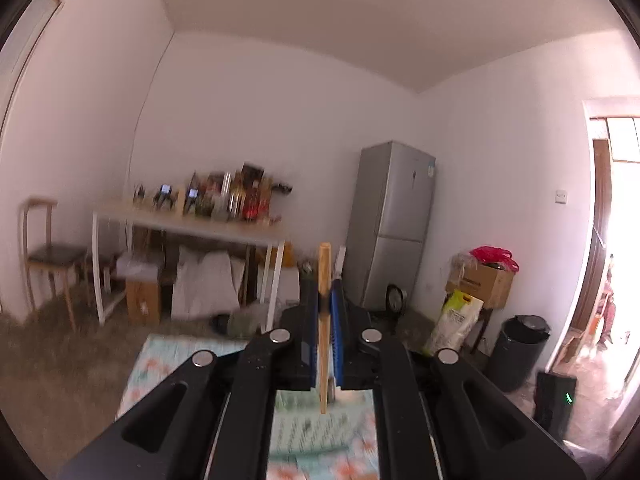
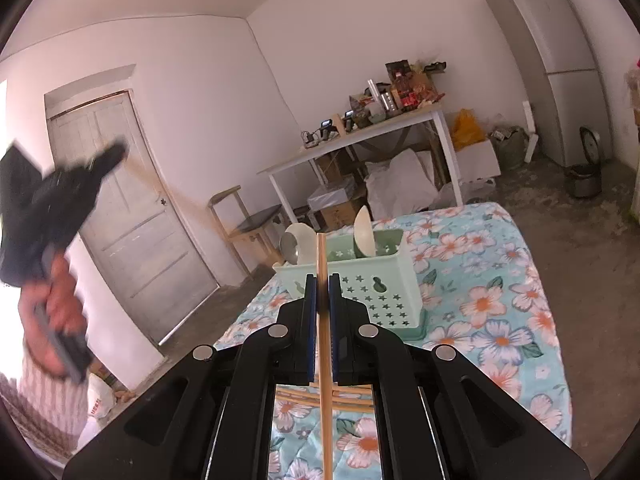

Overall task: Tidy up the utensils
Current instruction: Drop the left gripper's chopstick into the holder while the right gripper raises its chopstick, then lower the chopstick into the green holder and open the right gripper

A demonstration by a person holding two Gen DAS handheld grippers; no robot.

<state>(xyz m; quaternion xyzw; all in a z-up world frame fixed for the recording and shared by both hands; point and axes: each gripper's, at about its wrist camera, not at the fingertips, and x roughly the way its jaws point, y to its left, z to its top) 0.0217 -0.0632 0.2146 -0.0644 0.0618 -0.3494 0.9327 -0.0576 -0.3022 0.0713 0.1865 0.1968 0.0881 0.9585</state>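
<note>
Mint-green utensil basket (image 2: 372, 280) with star cut-outs stands on the floral-cloth desk (image 2: 500, 320); inside it, two pale ladles or spoons (image 2: 365, 236) and a metal spoon (image 2: 289, 246) stand upright. Right hand-held gripper (image 2: 322, 280) is clenched on a wooden chopstick (image 2: 323, 344) pointing toward the basket, with more chopsticks (image 2: 348, 398) lying on the cloth beneath it. Left hand-held gripper (image 1: 329, 292), raised and blurred in the right wrist view, grasps another wooden chopstick (image 1: 324, 280) upright.

Both grippers clamped tight, left gripper (image 1: 325, 304) pointing level, right gripper (image 2: 322, 300) tipped slightly down; left hand (image 2: 60, 312) looks raised, though blurry.
</note>
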